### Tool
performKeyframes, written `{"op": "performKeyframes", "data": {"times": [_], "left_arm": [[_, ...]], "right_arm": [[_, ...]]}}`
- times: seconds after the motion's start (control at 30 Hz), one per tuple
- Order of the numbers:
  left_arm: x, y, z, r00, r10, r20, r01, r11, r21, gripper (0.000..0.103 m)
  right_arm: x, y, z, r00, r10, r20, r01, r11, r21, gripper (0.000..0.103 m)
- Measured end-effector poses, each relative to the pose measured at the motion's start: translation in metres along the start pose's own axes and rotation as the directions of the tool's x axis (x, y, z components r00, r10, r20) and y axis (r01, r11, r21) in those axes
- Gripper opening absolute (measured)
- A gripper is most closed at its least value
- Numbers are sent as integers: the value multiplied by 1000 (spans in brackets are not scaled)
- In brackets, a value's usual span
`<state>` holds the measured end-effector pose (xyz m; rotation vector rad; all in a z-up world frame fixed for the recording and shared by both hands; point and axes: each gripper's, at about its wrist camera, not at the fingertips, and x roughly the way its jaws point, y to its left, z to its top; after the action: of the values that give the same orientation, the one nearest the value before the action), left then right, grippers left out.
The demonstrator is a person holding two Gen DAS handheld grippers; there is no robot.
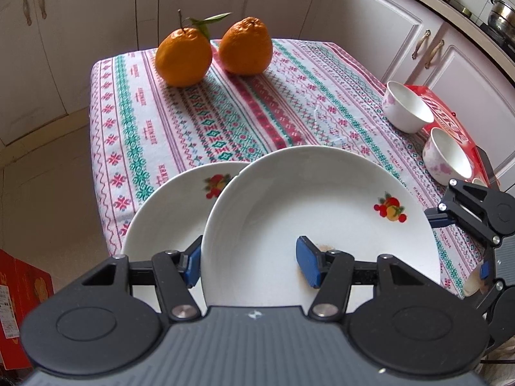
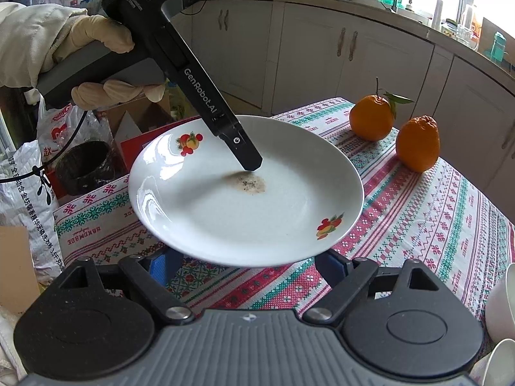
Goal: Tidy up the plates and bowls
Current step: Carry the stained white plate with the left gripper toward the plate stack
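L gripper [image 1: 252, 265] jaws clamped on raised plate [image 1: 322, 212] rim; R gripper [image 2: 244, 268] jaws wide, empty.

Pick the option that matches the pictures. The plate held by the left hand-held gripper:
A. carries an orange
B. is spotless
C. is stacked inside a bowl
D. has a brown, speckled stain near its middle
D: in the right wrist view the plate, gripped by the left hand-held gripper, shows a brown speckled stain near its middle, just below the gripper's finger; the oranges sit on the tablecloth.
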<state>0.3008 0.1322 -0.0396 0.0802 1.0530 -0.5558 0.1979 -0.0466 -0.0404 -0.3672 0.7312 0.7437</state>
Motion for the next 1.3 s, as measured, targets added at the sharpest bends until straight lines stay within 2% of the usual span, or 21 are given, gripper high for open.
{"op": "performKeyframes", "data": {"times": [0.5, 1.3], "left_arm": [[5, 16, -2, 1000, -14, 0, 13, 999, -39, 58], [3, 32, -11, 999, 22, -25, -24, 996, -83, 61]], "right_arm": [[2, 0, 4, 1000, -3, -7, 3, 1000, -13, 92], [10, -1, 12, 1000, 15, 8, -15, 1000, -21, 92]]}}
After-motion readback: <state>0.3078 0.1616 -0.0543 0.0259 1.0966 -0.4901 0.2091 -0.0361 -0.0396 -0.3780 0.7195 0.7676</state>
